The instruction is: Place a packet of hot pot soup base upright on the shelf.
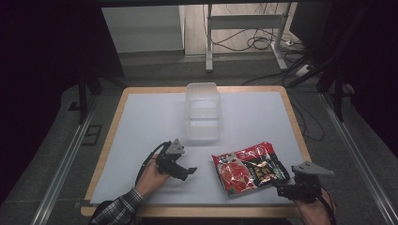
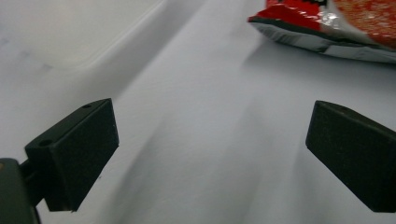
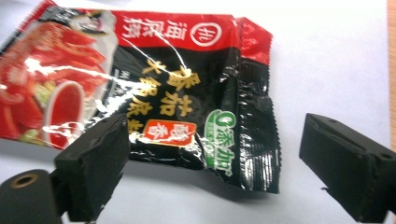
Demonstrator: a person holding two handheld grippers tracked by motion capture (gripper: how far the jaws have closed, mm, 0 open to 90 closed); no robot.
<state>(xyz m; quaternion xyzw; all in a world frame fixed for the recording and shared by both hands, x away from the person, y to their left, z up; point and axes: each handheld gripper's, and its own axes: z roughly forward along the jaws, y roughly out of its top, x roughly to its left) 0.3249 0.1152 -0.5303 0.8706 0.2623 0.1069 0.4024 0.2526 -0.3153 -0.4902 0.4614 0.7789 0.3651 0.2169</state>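
Red-and-black food packet (image 1: 248,169) lies flat on the white bench (image 1: 141,122), near side, right of centre; long axis runs left-right, slightly skewed, black end toward the right gripper (image 1: 278,186). Right gripper view resolves printed characters and a green logo, unreadable from above. Clear container (image 1: 203,112) stands beyond. Left gripper (image 1: 190,171) and right gripper: jaws wide apart, holding nothing.

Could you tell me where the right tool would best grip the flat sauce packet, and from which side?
Probably the black sealed edge of the packet, approached from the person's right. The packet lies flat, that crimped end lifts slightly, and the open right tool already faces it.
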